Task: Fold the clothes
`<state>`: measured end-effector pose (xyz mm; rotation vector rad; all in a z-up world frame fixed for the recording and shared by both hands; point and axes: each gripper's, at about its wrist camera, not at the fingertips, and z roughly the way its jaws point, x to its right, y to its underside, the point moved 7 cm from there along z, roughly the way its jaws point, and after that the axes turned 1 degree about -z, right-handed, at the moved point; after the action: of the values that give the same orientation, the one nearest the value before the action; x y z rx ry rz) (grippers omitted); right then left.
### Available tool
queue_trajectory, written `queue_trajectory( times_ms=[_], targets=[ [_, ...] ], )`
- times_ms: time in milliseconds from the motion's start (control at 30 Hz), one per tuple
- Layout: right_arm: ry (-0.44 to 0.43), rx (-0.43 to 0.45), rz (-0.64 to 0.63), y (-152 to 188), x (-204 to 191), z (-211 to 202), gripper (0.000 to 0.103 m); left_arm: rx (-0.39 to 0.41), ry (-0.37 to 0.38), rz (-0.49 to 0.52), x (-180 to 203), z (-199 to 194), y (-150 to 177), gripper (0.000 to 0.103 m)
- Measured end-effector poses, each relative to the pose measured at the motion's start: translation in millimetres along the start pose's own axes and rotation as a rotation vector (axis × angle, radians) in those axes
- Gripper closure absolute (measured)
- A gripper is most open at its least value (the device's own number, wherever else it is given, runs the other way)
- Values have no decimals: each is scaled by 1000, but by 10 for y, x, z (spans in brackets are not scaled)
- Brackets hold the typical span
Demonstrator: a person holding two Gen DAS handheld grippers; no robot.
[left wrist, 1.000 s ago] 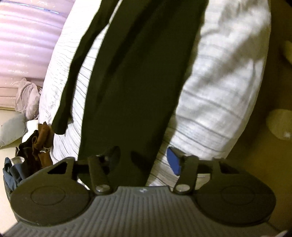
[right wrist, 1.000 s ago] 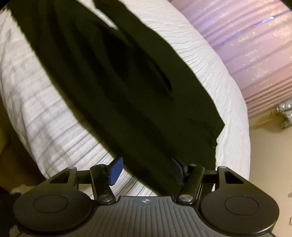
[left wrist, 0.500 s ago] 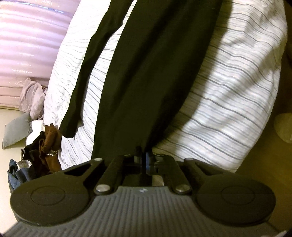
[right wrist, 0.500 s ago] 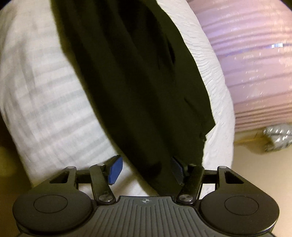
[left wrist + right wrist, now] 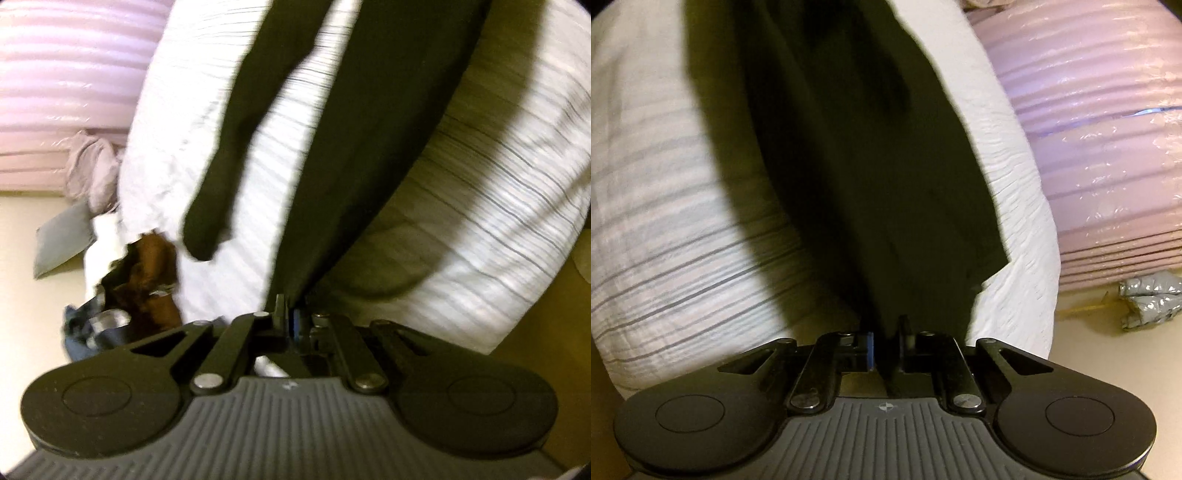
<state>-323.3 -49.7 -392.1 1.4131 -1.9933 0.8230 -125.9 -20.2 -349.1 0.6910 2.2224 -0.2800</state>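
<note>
Left tongs (image 5: 290, 317): pressed together on the near hem of the black garment (image 5: 369, 147), cloth pinched between the pads. Right tongs (image 5: 888, 345): jaws have just been closing and now pinch the same garment (image 5: 857, 184) at its near edge, with fabric gathered between them.

The black garment lies on the bed (image 5: 498, 206), over striped white bedding, and runs straight away from both tongs. Its long axis points forward, away from the holder. Both hands hold the near end; neither is plainly nearer to the far end. The cloth rises taut from each pinch, with a shadow on the bedding beneath it, so the near end appears lifted clear of the bed.

Condition: dark, plain and limp. In the left wrist view a long narrow sleeve (image 5: 236, 155) lies to the left of the body, apart from it, with its cuff end on the bedding. In the right wrist view the right edge ends in an angular corner.

Judgement: the next fold would carry the near end forward, along the long axis.

Beyond the bed: a heap of other clothes (image 5: 140, 280) on the floor and a pink ribbed wall (image 5: 1108, 129).
</note>
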Motion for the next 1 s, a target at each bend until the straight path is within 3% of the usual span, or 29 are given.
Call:
queue_trajectory(
  times_ms=[200, 333, 433, 667, 1000],
  targets=[
    [-38, 77, -20, -373, 909, -372, 95, -15, -50, -19, -871, -280, -289, 100],
    [-51, 106, -90, -660, 1479, -232, 95, -15, -38, -32, -1463, -205, -560, 100],
    [-89, 97, -147, -878, 1820, 48, 95, -29, 36, -29, -1773, 55, -757, 100],
    [-177, 6, -209, -1420, 2254, 977, 95, -27, 249, 36, -2017, 1047, -1177, 100],
    [-311, -119, -211, -1732, 2503, 2143, 95, -54, 415, 124, -2026, 2276, -1774, 100]
  ],
)
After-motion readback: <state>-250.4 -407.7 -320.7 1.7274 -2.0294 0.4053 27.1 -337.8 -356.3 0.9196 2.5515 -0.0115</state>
